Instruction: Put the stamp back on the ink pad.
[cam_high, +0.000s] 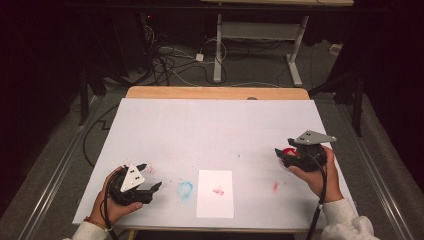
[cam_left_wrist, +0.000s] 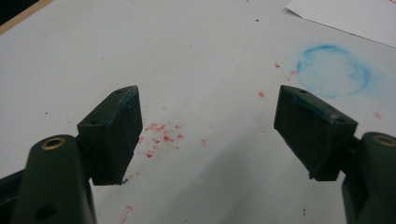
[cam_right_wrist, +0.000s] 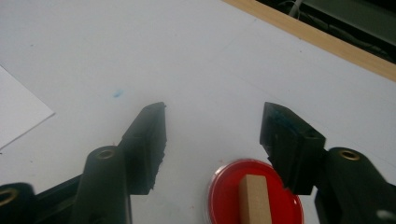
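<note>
Stamp (cam_right_wrist: 254, 200): wooden block standing in the red ink pad (cam_right_wrist: 224, 186), near the table's (cam_high: 215, 125) right edge.
Right gripper (cam_right_wrist: 212, 126): jaws apart, above the stamp, not touching.
Left gripper (cam_left_wrist: 208, 116): jaws wide, nothing between them.
Paper (cam_high: 215, 193): front centre.

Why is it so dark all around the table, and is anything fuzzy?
High view: light falls on the white table, the room around it stays dark. Left gripper view: the left gripper casts a soft shadow, and the blue ring looks slightly soft. Right gripper view: the red ink pad and wooden stamp are blurred up close.
</note>
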